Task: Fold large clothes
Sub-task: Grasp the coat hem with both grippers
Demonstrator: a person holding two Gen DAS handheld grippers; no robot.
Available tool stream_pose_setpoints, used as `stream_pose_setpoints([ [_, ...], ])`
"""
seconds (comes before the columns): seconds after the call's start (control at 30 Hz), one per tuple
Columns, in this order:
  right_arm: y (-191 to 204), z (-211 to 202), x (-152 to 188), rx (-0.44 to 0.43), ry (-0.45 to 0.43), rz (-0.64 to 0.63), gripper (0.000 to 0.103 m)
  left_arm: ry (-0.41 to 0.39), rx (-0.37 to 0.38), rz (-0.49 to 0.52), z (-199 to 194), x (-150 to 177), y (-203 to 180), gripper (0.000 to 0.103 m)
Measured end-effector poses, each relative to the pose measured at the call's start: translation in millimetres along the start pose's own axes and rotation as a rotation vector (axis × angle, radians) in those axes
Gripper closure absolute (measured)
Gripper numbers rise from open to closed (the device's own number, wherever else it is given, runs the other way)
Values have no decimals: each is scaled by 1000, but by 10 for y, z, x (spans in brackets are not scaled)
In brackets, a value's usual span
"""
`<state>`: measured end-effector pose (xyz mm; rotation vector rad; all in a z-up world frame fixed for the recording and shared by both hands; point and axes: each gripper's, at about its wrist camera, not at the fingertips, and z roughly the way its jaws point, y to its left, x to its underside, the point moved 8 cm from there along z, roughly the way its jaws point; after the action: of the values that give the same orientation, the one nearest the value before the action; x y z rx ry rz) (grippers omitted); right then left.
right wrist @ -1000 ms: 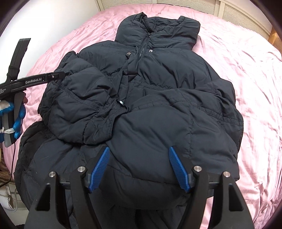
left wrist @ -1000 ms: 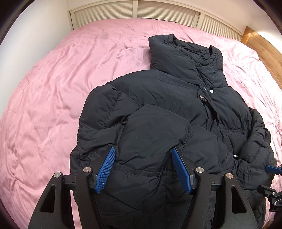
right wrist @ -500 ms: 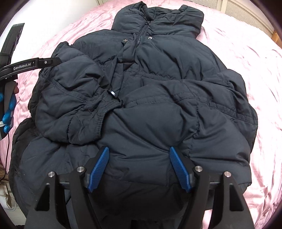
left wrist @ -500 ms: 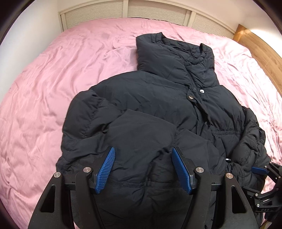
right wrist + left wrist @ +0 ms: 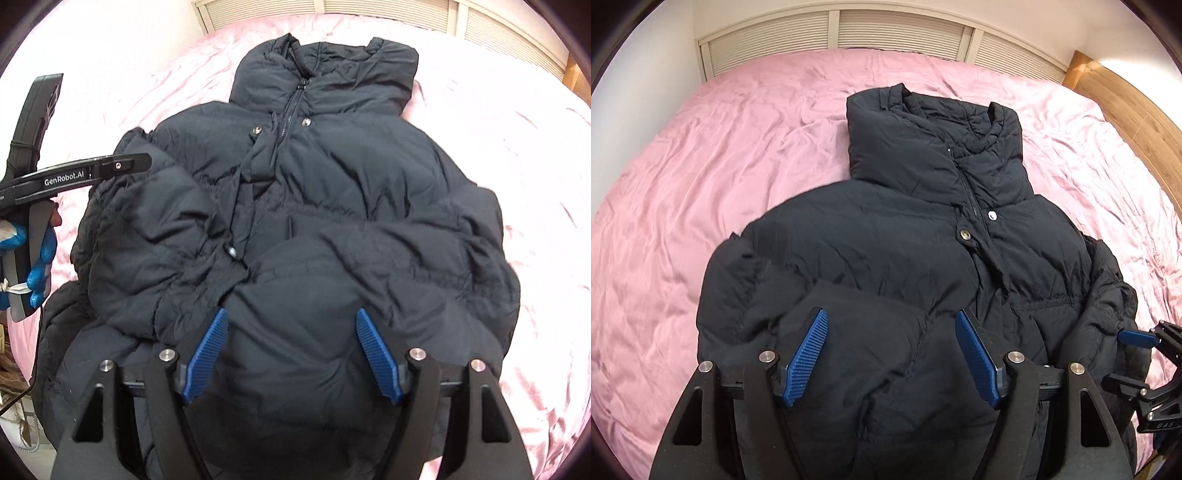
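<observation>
A large black puffer jacket (image 5: 886,236) lies front up on a pink bed (image 5: 701,155), collar toward the headboard. Both sleeves are folded across its chest. My left gripper (image 5: 892,347) is open, its blue pads either side of the left folded sleeve. My right gripper (image 5: 290,347) is open, its pads either side of the right folded sleeve; the jacket (image 5: 332,192) fills that view. The right gripper also shows at the right edge of the left wrist view (image 5: 1145,354). The left gripper shows at the left of the right wrist view (image 5: 74,173), held by a blue-gloved hand.
A slatted white headboard (image 5: 886,37) runs along the far side of the bed. A wooden frame (image 5: 1126,99) borders the bed's right side. Pink sheet (image 5: 517,129) surrounds the jacket on the left, far and right sides.
Both grippers have drawn back and up from the jacket, so the collar sits lower and more central in each view. The jaws stay open and the jacket lies unchanged.
</observation>
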<state>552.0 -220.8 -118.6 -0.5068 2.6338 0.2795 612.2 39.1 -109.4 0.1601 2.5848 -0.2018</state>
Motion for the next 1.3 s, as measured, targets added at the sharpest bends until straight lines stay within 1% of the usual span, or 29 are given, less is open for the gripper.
stream_pose_setpoints([
  [0.1, -197, 13, -407, 31, -52, -7, 31, -22, 7, 28, 115, -319, -8, 30],
  [0.17, -333, 28, -697, 36, -92, 6, 31, -33, 11, 42, 221, -547, -5, 30],
  [0.27, -590, 127, -1114, 42, -131, 39, 31, -35, 37, 30, 421, -881, 28, 30],
  [0.37, -855, 279, -1538, 38, -159, 61, 31, -24, 89, -20, 671, -1246, 113, 30],
  [0.5, -1238, 506, -2072, 3, -209, 153, 31, -17, 155, -121, 1049, -1700, 304, 29],
  [0.53, -1318, 570, -2198, -2, -222, 167, 30, -22, 158, -151, 1150, -1813, 363, 29],
  [0.57, -1390, 643, -2340, -8, -237, 175, 26, -28, 171, -187, 1234, -1912, 426, 28],
  [0.6, -1446, 709, -2451, -17, -247, 186, 25, -29, 191, -223, 1321, -1997, 481, 27],
  [0.67, -1572, 831, -2657, -52, -269, 238, 23, -31, 214, -289, 1484, -2137, 573, 26],
  [0.73, -1681, 935, -2829, -102, -296, 302, 22, -28, 236, -330, 1627, -2238, 611, 26],
  [0.83, -1835, 1137, -3050, -144, -307, 387, 22, -7, 282, -391, 1833, -2305, 631, 25],
  [0.9, -1896, 1260, -3122, -144, -300, 422, 22, 4, 268, -431, 1963, -2306, 680, 25],
  [0.97, -1936, 1376, -3181, -164, -291, 458, 22, 12, 266, -470, 2066, -2298, 719, 25],
  [1.03, -1971, 1449, -3199, -155, -277, 477, 23, 37, 254, -485, 2147, -2272, 722, 26],
  [1.07, -1959, 1497, -3231, -155, -268, 477, 28, 57, 242, -484, 2196, -2252, 707, 37],
  [1.1, -1954, 1536, -3247, -149, -251, 473, 35, 73, 247, -480, 2220, -2233, 679, 55],
  [1.13, -1931, 1569, -3261, -136, -232, 467, 52, 83, 263, -475, 2230, -2228, 638, 66],
  [1.17, -1893, 1577, -3274, -127, -225, 449, 67, 87, 263, -457, 2220, -2230, 596, 83],
  [1.2, -1847, 1562, -3289, -113, -219, 424, 74, 83, 249, -425, 2190, -2239, 556, 89],
  [1.23, -1801, 1527, -3290, -102, -213, 398, 82, 77, 241, -395, 2148, -2248, 518, 90],
  [1.27, -1738, 1485, -3299, -98, -211, 371, 86, 71, 240, -374, 2091, -2250, 482, 92],
  [1.3, -1696, 1421, -3307, -97, -212, 350, 87, 63, 247, -362, 2028, -2250, 459, 94],
])
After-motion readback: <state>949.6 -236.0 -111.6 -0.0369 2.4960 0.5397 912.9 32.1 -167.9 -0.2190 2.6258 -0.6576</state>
